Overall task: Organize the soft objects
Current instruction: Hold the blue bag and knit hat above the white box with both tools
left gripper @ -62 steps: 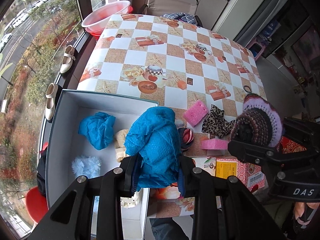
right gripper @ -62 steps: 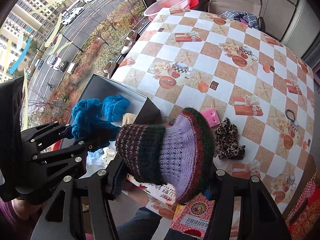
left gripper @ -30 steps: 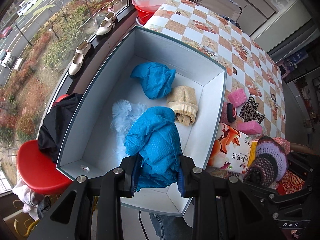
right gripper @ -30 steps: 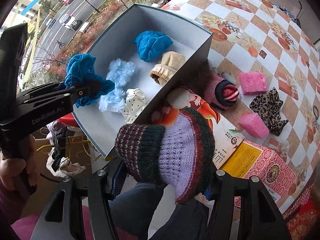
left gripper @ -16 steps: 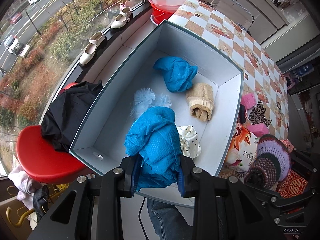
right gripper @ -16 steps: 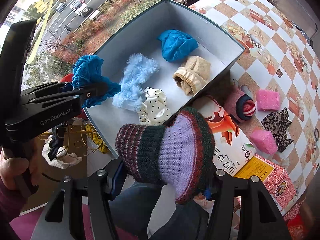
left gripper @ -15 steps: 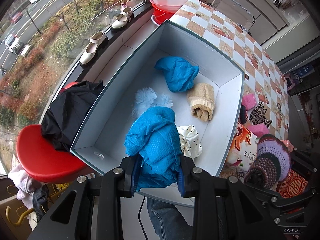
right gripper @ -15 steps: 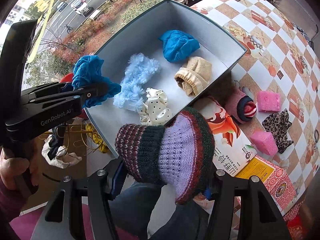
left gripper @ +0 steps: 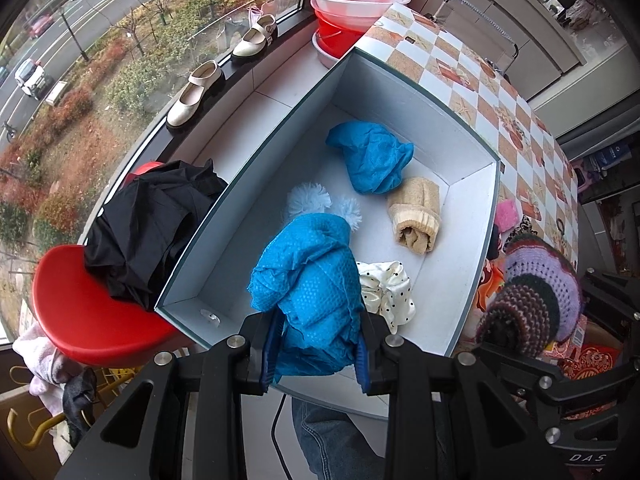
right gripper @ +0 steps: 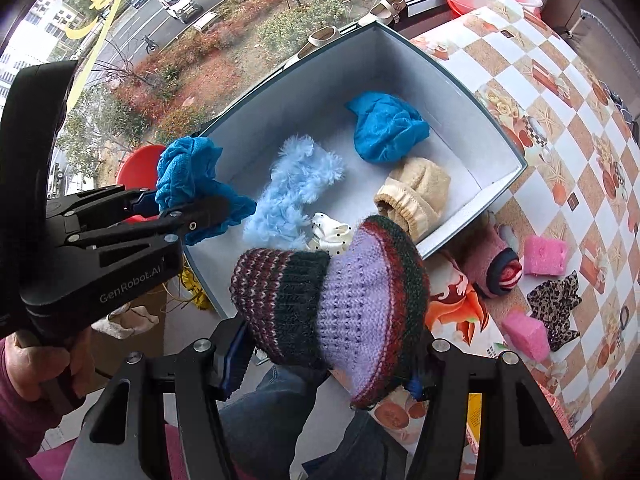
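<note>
Two grippers each carry a soft item above the open grey box (left gripper: 280, 128). The left gripper (left gripper: 316, 354) has its jaws pinching a crumpled blue cloth (left gripper: 312, 280), held over the box's near end at about 6 o'clock in the left wrist view. The right gripper (right gripper: 332, 364) has its jaws pinching a striped knitted hat (right gripper: 340, 296), purple, dark green and maroon, over the box's near corner. Inside the box lie a second blue cloth (right gripper: 386, 128) toward 12 o'clock, a beige rolled sock (right gripper: 416, 194) just beside it, a pale blue fluffy piece (right gripper: 296, 192) and a white polka-dot cloth (left gripper: 390, 292). On the checkered bench (right gripper: 568, 92), at 3 o'clock of the box, sit two pink sponges (right gripper: 545, 255), a leopard-print scrunchie (right gripper: 554, 308) and a pink rolled sock (right gripper: 494, 264).
</note>
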`<act>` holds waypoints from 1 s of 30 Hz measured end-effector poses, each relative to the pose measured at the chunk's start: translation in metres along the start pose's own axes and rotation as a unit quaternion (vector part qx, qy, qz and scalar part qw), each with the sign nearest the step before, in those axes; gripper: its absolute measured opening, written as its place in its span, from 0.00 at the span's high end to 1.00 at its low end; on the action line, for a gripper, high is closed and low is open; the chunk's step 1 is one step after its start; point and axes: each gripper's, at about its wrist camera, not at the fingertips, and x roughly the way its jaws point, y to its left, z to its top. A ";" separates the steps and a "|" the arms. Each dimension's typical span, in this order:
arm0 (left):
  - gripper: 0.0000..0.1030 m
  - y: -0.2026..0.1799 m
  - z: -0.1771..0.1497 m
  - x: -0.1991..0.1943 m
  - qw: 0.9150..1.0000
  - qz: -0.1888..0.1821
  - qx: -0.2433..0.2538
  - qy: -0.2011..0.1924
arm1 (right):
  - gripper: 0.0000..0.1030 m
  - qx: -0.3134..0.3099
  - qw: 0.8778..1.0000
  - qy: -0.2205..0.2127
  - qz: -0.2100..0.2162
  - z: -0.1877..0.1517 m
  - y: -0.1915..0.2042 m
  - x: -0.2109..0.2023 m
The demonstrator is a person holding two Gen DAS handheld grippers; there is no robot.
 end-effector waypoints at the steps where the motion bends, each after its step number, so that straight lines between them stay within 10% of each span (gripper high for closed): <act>1: 0.68 -0.002 0.002 0.001 1.000 0.000 0.003 0.001 | 0.41 -0.002 1.000 -0.001 -0.002 0.004 -0.001 0.000; 30: 0.68 -0.023 0.019 0.016 1.000 -0.010 0.016 0.007 | 0.41 0.021 0.999 -0.014 -0.029 0.040 -0.029 -0.002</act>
